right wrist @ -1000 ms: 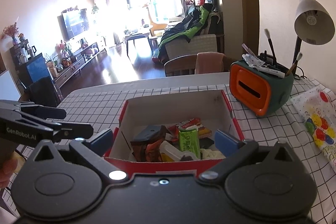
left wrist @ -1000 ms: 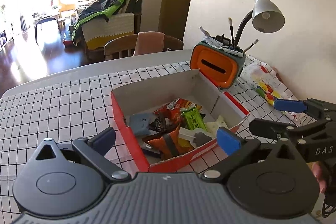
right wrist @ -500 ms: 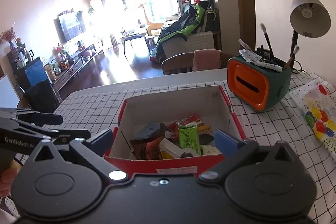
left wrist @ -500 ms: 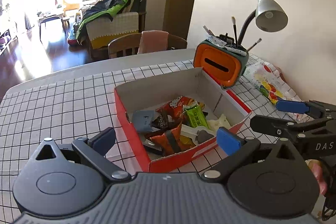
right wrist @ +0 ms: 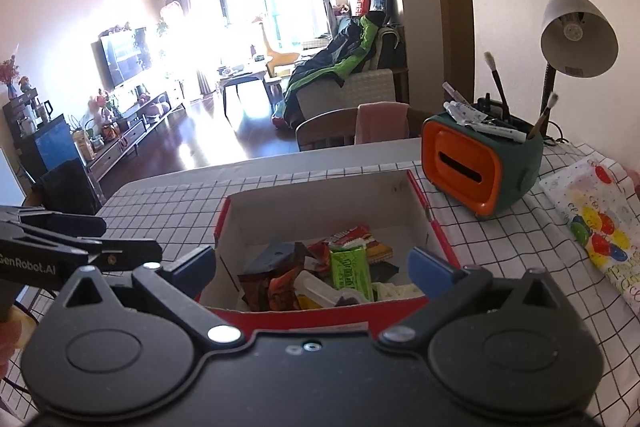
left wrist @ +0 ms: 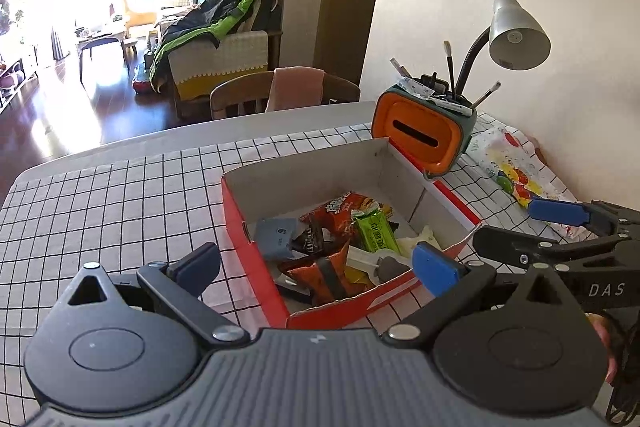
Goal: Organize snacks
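A red cardboard box sits on the checked tablecloth, holding several snack packets: a green bar, an orange-red chip bag, a grey-blue packet and an orange packet. My left gripper hovers open over the box's near left corner, nothing between its fingers. My right gripper is open above the box's near edge, also holding nothing. In the left wrist view the right gripper shows at the right; in the right wrist view the left gripper shows at the left.
An orange and green pen holder stands just behind the box with brushes in it. A grey desk lamp leans over it. A colourful printed bag lies at the right by the wall. A chair stands behind the table.
Both grippers have pulled back and risen slightly from the box, so it sits a little farther away in both views. Both stay open.
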`<state>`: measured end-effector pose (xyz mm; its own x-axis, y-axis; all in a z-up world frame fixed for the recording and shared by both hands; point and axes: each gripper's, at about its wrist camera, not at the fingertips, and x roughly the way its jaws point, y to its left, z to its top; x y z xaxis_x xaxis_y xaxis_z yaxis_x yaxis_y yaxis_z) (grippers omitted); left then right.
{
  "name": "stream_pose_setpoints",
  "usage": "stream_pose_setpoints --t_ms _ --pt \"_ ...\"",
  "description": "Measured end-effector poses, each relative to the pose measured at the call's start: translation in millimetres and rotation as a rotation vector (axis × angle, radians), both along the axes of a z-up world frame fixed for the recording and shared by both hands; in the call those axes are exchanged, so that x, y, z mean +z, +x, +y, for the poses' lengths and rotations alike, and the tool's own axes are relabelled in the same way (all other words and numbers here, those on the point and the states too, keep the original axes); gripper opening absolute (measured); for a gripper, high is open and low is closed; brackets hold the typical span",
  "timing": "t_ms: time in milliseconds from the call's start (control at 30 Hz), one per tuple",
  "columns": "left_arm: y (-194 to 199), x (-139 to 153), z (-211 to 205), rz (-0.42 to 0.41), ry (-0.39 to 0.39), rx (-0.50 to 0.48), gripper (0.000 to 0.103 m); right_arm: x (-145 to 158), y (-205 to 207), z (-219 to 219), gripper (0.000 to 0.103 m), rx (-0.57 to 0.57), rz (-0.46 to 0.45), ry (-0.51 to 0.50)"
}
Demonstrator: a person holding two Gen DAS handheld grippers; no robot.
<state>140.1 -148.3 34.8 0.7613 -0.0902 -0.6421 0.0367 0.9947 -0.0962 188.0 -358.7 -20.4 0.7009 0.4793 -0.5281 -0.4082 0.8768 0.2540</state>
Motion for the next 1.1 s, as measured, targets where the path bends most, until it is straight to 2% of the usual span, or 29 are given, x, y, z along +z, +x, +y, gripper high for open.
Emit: stream_pose_setpoints --t_ms 500,1100 --pt "-4 4 -3 -0.021 0.003 -0.012 0.103 3 -2 0 0.103 -0.017 -0.012 -0.005" --pt "-4 -2 -11 0.028 -0.010 -0.022 0.103 0 -3 -8 0.103 -0.021 0.021 0.003"
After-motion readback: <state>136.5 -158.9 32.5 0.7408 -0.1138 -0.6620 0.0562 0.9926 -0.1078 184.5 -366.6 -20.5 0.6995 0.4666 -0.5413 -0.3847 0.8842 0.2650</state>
